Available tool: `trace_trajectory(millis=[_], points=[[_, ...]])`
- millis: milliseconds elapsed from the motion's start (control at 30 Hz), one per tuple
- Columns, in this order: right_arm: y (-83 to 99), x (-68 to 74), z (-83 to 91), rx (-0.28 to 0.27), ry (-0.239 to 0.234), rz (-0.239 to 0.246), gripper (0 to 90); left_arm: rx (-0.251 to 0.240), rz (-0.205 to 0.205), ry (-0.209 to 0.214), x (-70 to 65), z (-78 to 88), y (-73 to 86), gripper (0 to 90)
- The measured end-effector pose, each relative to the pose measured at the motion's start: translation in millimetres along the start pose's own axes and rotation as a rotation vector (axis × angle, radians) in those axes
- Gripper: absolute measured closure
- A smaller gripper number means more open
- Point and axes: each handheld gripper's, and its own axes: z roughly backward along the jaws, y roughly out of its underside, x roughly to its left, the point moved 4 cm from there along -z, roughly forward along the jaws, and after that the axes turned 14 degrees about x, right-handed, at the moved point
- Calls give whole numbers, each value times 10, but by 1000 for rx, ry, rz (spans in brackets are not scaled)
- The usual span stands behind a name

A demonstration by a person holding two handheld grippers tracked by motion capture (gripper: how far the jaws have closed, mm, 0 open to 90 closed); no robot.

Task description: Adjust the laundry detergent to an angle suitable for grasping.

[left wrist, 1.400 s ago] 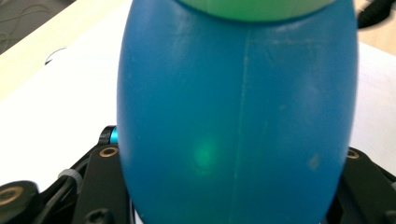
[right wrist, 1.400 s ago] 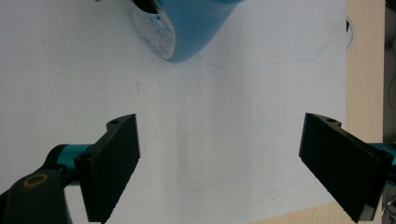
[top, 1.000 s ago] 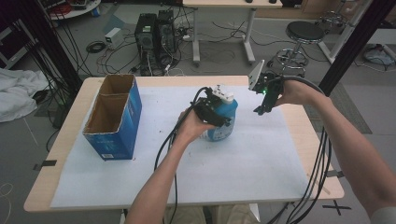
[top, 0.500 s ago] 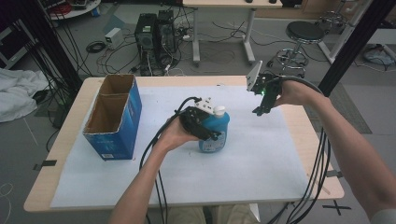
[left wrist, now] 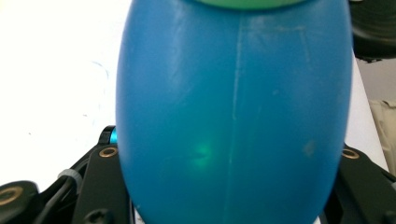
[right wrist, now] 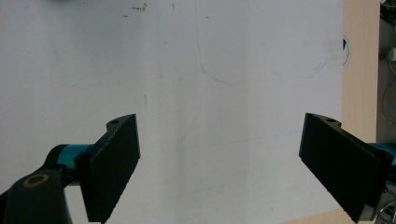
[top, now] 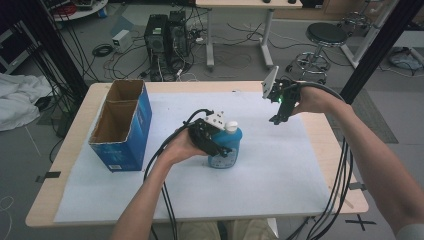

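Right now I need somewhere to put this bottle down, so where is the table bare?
The white sheet is bare along the near edge and to the right of the blue bottle, below the right gripper. It is crowded on the left, between the bottle and the blue cardboard box.

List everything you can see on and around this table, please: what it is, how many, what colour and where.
bottle: one, blue with a white cap, middle of the table, held by the left gripper
box: one, blue outside, brown inside, open top, left side of the table
sheet: one, white, covers most of the table top
table: one, pale wood
computer towers: two, black, on the floor behind the table
stool: one, black seat, floor at back right
cloth: one, white, floor at far left
left gripper: one, black, fingers shut on the bottle
right gripper: one, black, fingers open, above the sheet's right part
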Motion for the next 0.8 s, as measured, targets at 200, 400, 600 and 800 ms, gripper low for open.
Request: trace_trajectory(millis=[200, 400, 600, 800], points=[[-23, -4, -23, 2, -3, 2, 115, -9, -3, 5, -35, -18, 18, 445], [-49, 4, -38, 8, -3, 6, 115, -25, 2, 8, -35, -35, 49, 444], [-68, 8, -38, 11, -1, 14, 115, -48, 5, 2, -48, -28, 111, 438], [-108, 32, -15, 3, 5, 21, 115, -43, 7, -2, -47, -30, 109, 431]])
